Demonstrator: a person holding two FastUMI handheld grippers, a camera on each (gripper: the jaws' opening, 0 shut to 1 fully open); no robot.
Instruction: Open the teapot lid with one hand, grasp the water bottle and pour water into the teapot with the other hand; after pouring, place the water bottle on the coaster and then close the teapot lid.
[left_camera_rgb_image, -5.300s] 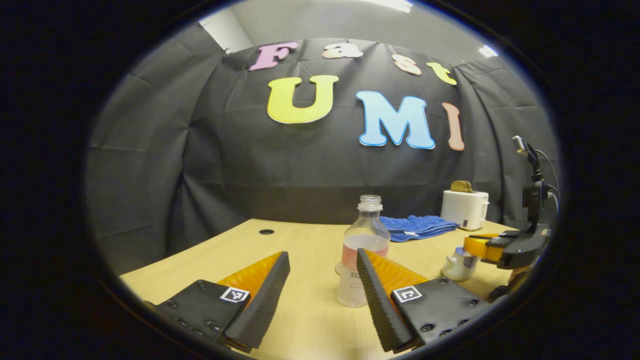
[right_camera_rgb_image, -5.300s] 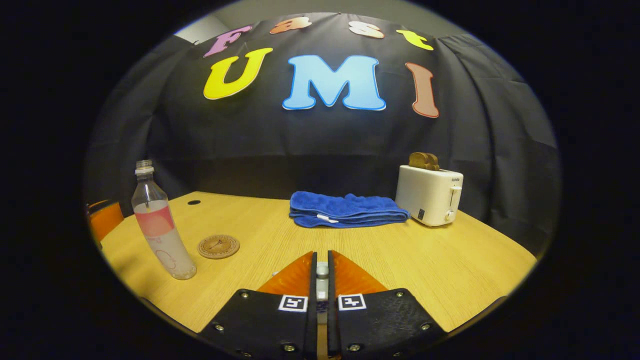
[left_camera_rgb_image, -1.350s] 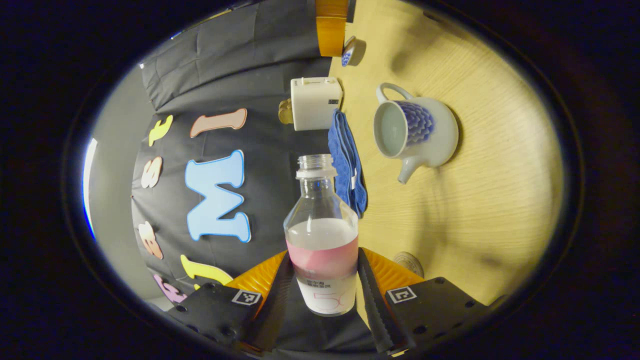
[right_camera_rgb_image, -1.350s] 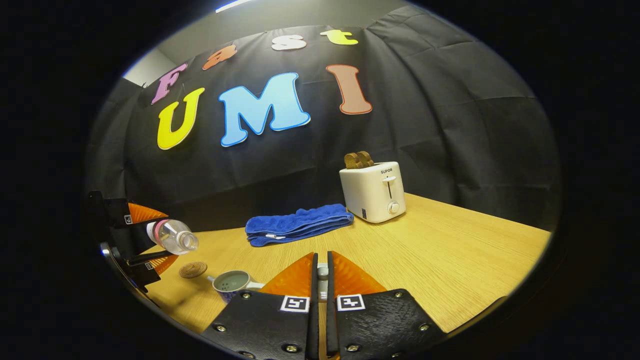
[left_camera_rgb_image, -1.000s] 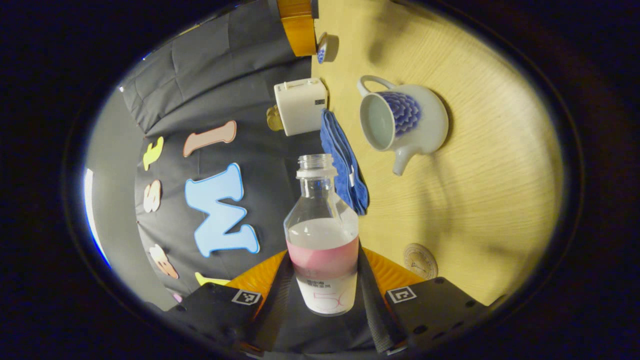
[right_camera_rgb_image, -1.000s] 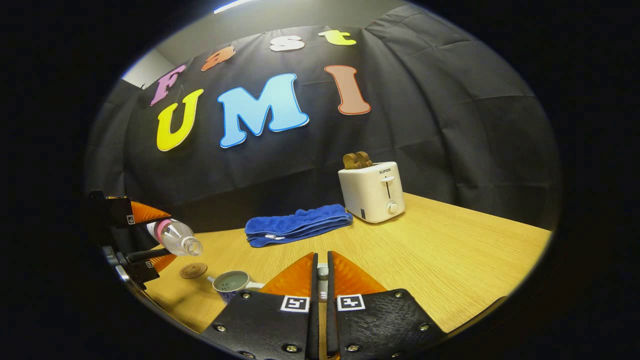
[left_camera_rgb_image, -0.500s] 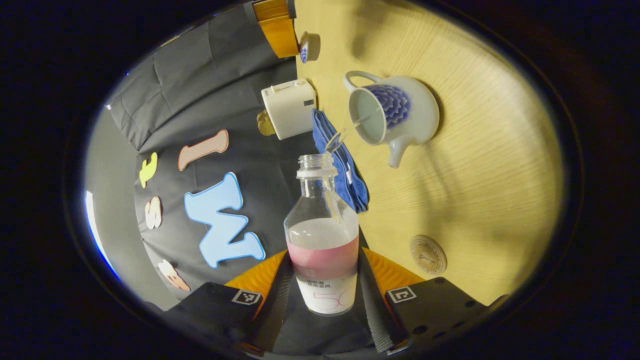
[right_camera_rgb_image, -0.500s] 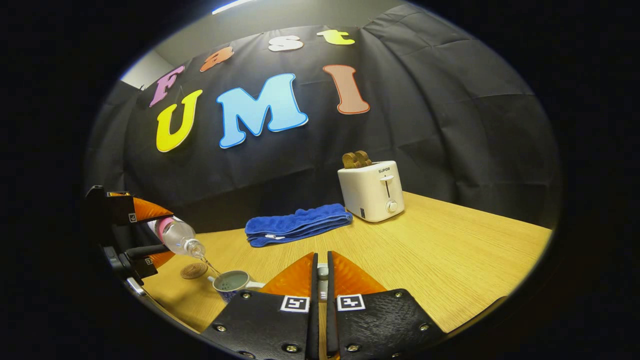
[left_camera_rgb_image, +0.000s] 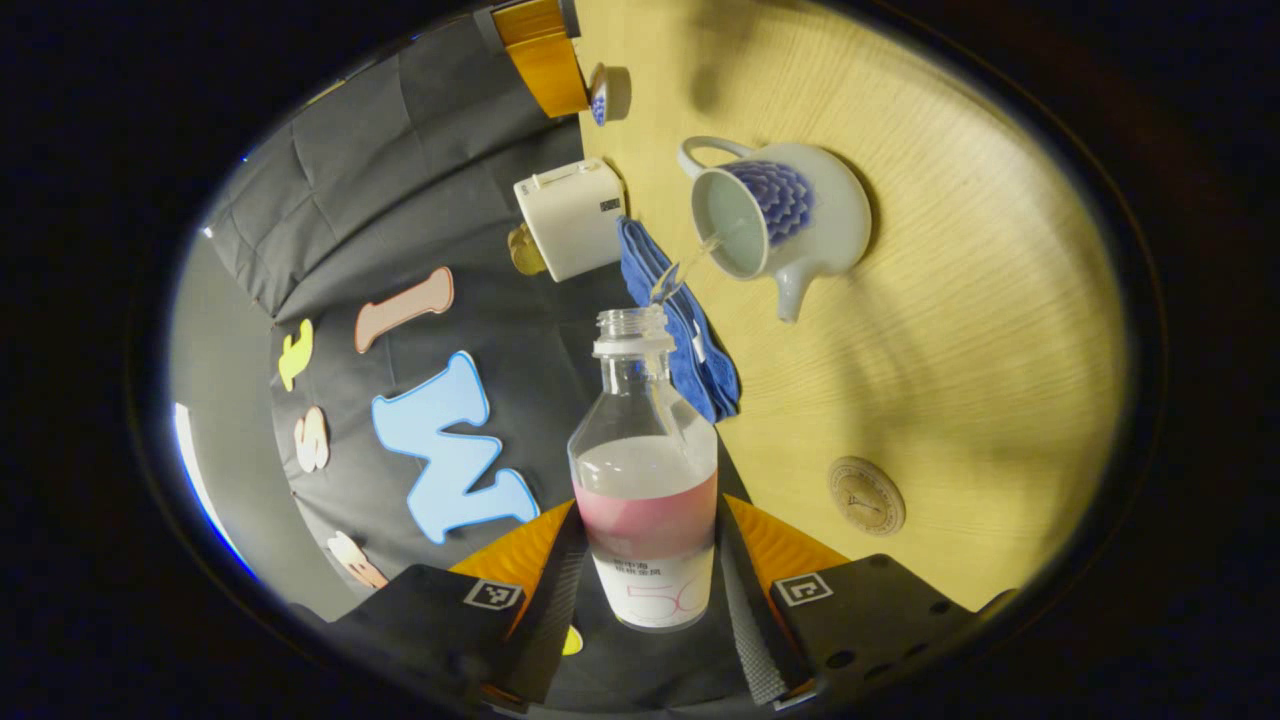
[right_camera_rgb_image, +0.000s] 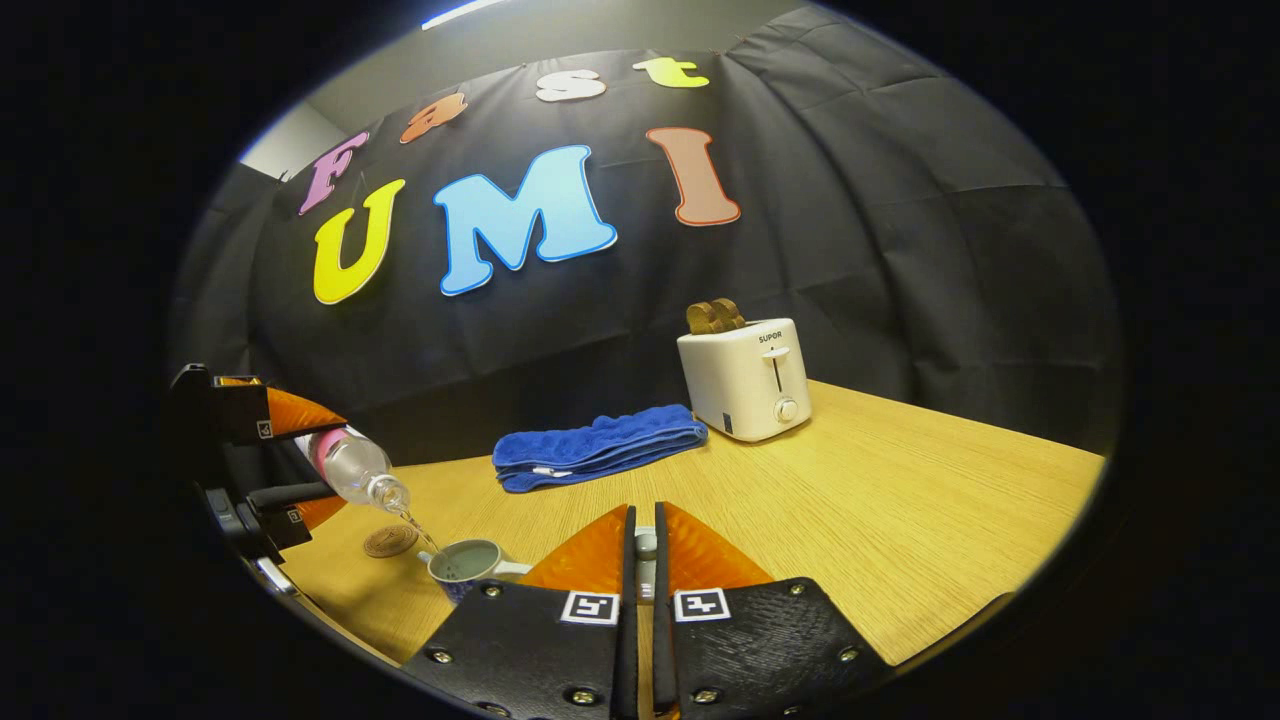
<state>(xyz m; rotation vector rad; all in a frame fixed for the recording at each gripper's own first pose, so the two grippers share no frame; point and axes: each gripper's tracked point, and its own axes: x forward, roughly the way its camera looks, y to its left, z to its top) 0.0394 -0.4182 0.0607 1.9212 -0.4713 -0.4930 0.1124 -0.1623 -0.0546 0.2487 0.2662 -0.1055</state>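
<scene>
My left gripper (left_camera_rgb_image: 647, 520) is shut on a clear water bottle (left_camera_rgb_image: 645, 470) with a pink label, held tipped on its side. A thin stream of water runs from its open mouth into the lidless white-and-blue teapot (left_camera_rgb_image: 775, 215) on the wooden table. In the right gripper view the bottle (right_camera_rgb_image: 350, 465) pours from the far left into the teapot (right_camera_rgb_image: 465, 565). My right gripper (right_camera_rgb_image: 643, 515) is shut on the teapot lid (right_camera_rgb_image: 645, 543), held up beside the pot; the lid (left_camera_rgb_image: 600, 95) also appears in the left gripper view. A round wooden coaster (left_camera_rgb_image: 866, 495) lies near the teapot.
A folded blue towel (right_camera_rgb_image: 595, 447) and a white toaster (right_camera_rgb_image: 745, 380) with bread in it stand at the back of the table (right_camera_rgb_image: 900, 520). The coaster (right_camera_rgb_image: 391, 541) lies just behind the teapot, under the bottle.
The left gripper closed on the standing bottle, lifted and tipped it. Within the last second it tilted further and water started running into the teapot. The right gripper holds still with the lid.
</scene>
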